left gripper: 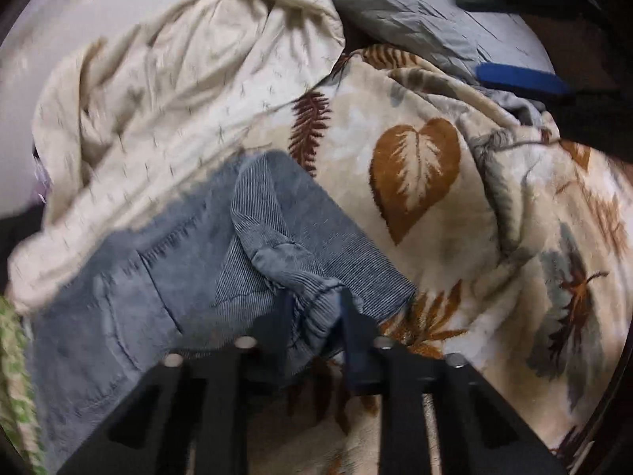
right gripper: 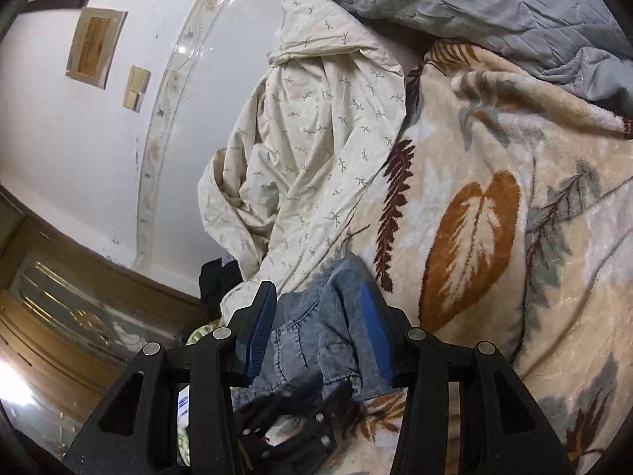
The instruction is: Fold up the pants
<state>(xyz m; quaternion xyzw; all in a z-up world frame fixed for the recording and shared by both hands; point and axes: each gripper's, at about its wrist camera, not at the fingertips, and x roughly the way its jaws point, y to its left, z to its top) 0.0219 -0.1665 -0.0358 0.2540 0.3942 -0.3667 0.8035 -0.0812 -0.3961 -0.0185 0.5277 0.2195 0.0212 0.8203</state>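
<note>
Leaf-print fleece blanket (right gripper: 494,237) is covering the bed, big orange-brown leaf (left gripper: 415,174) sitting mid-frame. Cream sheet with small sprig print (right gripper: 316,146) is lying crumpled just beside it, bunching toward the wall. Grey quilted comforter (right gripper: 494,4) is overlapping the blanket's far edge. White wall (right gripper: 79,150) is running behind, with a floral tile border (right gripper: 166,91) curving across it and two beige switch plates (right gripper: 95,45) (details too small to tell). Wooden glass-fronted cabinet (right gripper: 59,316) is standing lower left. Dark cloth (right gripper: 217,277) is showing under the sheet's edge.
</note>
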